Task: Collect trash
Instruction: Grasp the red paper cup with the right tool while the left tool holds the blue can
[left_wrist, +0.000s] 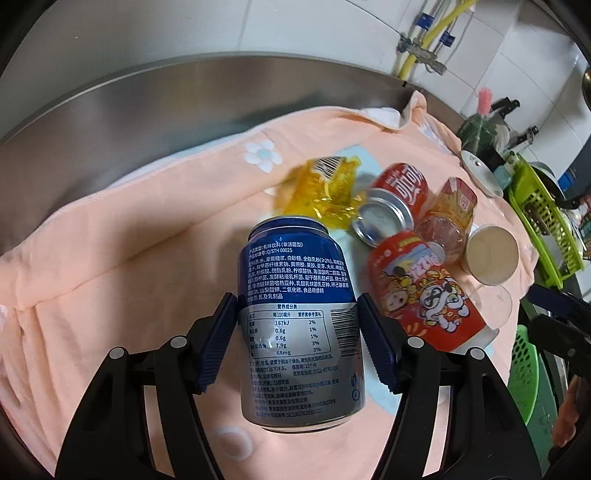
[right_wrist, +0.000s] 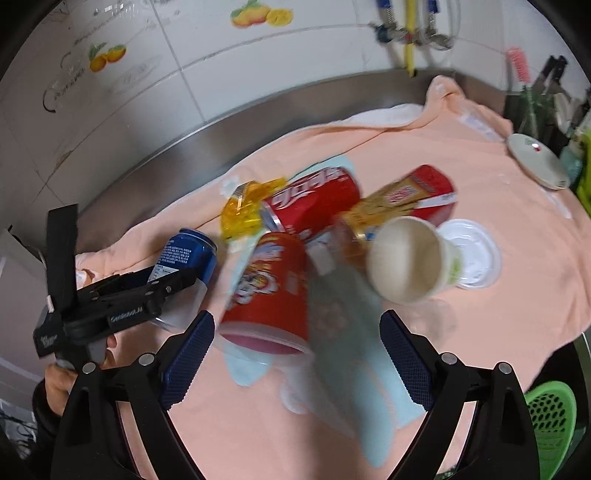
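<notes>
Blue can (left_wrist: 299, 295) held upright; red cans, cups heaped on peach cloth.

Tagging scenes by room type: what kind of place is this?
Most likely a home kitchen counter. White wall tiles with fruit stickers back a steel counter, water valves with a yellow hose hang on the wall, and a green dish rack sits at the side.

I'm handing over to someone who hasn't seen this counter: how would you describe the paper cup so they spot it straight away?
Start at the peach cloth spread over the steel counter and find the heap of trash in its middle. At the heap's right end, next to a white plastic lid, the paper cup lies on its side. It alone is plain cream, with its open mouth showing; the cans and bottles beside it are red, blue or yellow.
</notes>
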